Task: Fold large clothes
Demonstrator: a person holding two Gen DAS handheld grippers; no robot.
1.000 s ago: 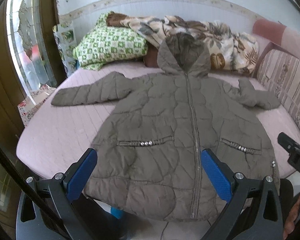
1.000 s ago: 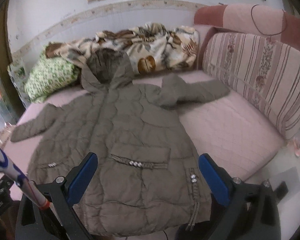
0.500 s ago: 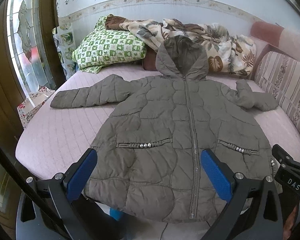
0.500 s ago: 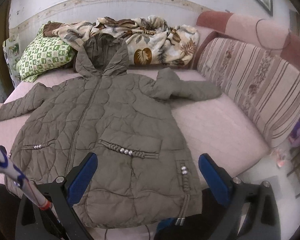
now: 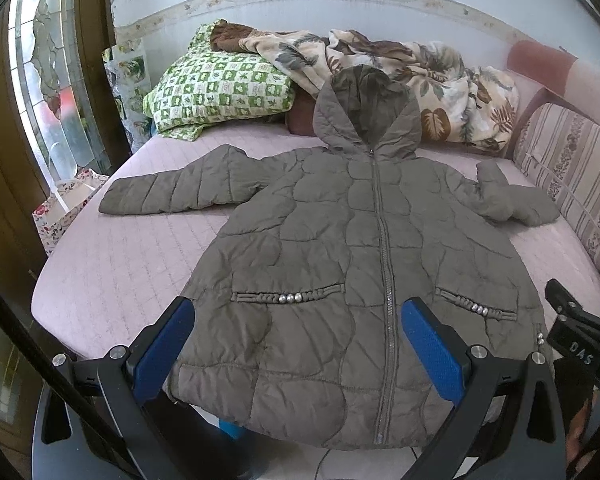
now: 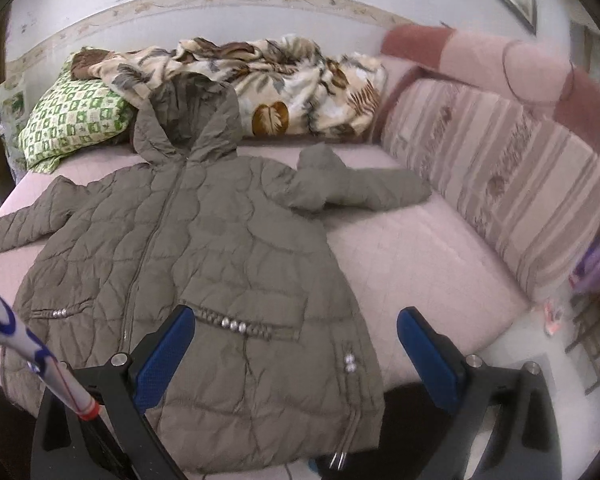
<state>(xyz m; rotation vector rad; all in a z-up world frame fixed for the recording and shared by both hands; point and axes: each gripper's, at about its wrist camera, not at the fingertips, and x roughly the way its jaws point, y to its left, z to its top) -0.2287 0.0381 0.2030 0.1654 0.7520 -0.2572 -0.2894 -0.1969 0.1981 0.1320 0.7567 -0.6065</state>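
Note:
An olive-grey quilted hooded coat (image 5: 340, 264) lies flat, zipped and face up on the pink bed (image 5: 132, 264), sleeves spread out, hem hanging over the near edge. It also shows in the right wrist view (image 6: 204, 264). My left gripper (image 5: 298, 320) is open and empty, hovering above the coat's lower left part. My right gripper (image 6: 296, 328) is open and empty, above the coat's lower right corner and the bed beside it. Part of the right gripper's body shows at the right edge of the left wrist view (image 5: 580, 328).
A green checked pillow (image 5: 220, 88) and a leaf-print blanket (image 5: 420, 80) lie at the head of the bed. A striped bolster cushion (image 6: 500, 184) runs along the right side. A glass door (image 5: 48, 92) and a floral bag (image 5: 68, 208) stand at the left.
Both grippers have tilted and shifted a little, so the coat sits lower and fuller in each view. The coat has not moved. Both grippers stay open.

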